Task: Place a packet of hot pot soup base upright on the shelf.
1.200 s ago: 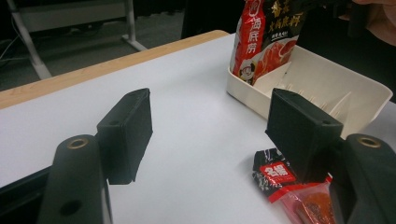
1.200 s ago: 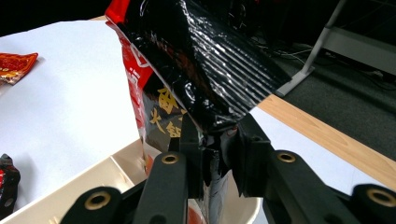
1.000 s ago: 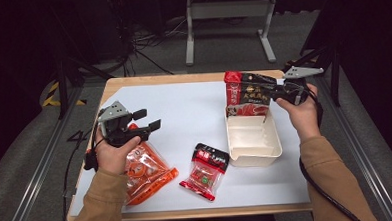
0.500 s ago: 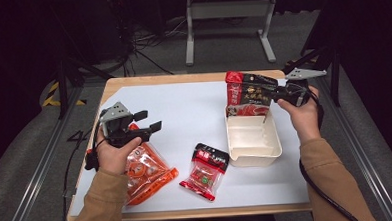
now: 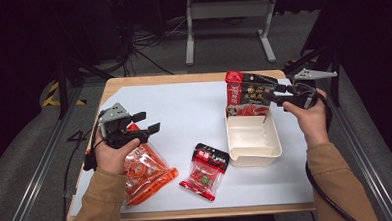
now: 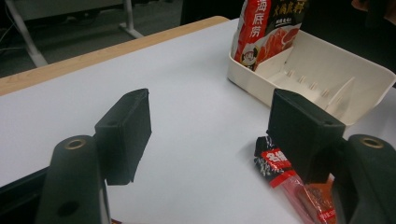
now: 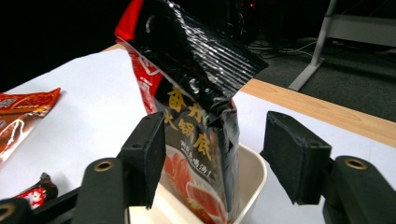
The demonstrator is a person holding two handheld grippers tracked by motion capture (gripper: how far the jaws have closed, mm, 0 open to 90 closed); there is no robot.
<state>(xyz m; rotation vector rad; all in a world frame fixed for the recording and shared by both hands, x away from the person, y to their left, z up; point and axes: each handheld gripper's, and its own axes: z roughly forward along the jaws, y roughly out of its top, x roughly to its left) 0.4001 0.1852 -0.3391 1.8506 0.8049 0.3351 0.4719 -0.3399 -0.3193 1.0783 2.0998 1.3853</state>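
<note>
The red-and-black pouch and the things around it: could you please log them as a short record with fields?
pouch: red-and-black pouch stands upright in the far end of the white tray
right gripper: just opened, fingers either side of the pouch, not pressing
left gripper: open, holding nothing
on table: orange packet; small red packet

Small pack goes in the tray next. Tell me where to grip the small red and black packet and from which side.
Take the small red and black packet by its black crimped top edge, coming from above with the open left gripper. It lies flat on the white mat, so only that thin seam probably gives the jaws purchase.
</note>
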